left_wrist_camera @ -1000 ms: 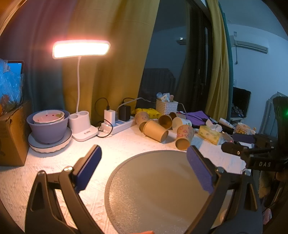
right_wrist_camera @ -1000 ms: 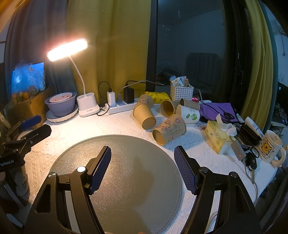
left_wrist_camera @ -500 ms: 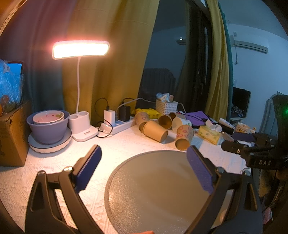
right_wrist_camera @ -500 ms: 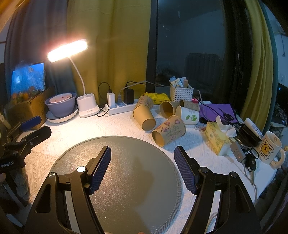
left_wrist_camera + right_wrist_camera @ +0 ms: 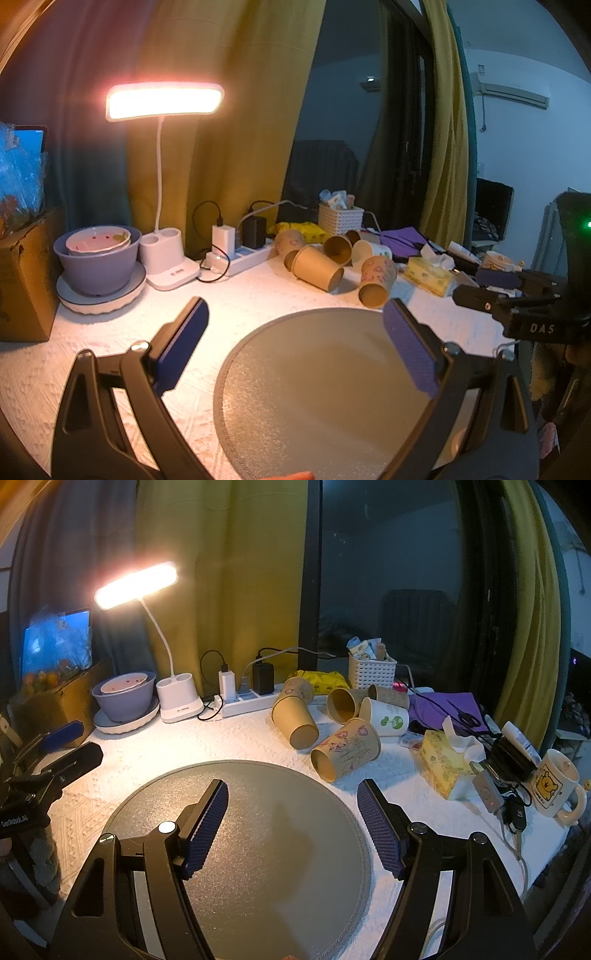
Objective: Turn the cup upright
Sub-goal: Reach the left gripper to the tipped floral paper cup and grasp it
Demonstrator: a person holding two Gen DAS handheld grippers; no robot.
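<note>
— Both sets of jaws stood spread wide and empty: the left gripper [image 5: 295, 354] and the right gripper [image 5: 291, 827] each hung over the round grey mat [image 5: 258, 812], touching nothing. Where was the cup?

— Beyond the mat's far edge, on the white tablecloth [image 5: 240, 734]. A cluster of paper cups lay toppled there. Nearest the right gripper was the cartoon-printed cup [image 5: 345, 749], on its side, mouth turned toward the mat, just beside the rim. A plain brown cup [image 5: 295, 716] lay behind it, and a white cup with green leaves [image 5: 386, 716] to its right.

— What could have gone wrong from there?

— In my judgement, crowding. The cups lay close together, some apparently touching, so a wide approach might have knocked a neighbour rolling. Thin paper walls could also have buckled under a hard squeeze, and a cup on its side might have rolled away from a glancing finger.

— And past the cups?

— A power strip [image 5: 251, 699] with chargers, a lit desk lamp [image 5: 136, 587], stacked bowls [image 5: 125, 694], a white basket [image 5: 371, 672], a tissue box [image 5: 447, 760] and a bear mug [image 5: 554, 782] sat further out.

— Anything hard to make out?

— Which cup was meant, I couldn't say. The rear cups overlapped one another, and the person's hands were cut off below both views.
</note>
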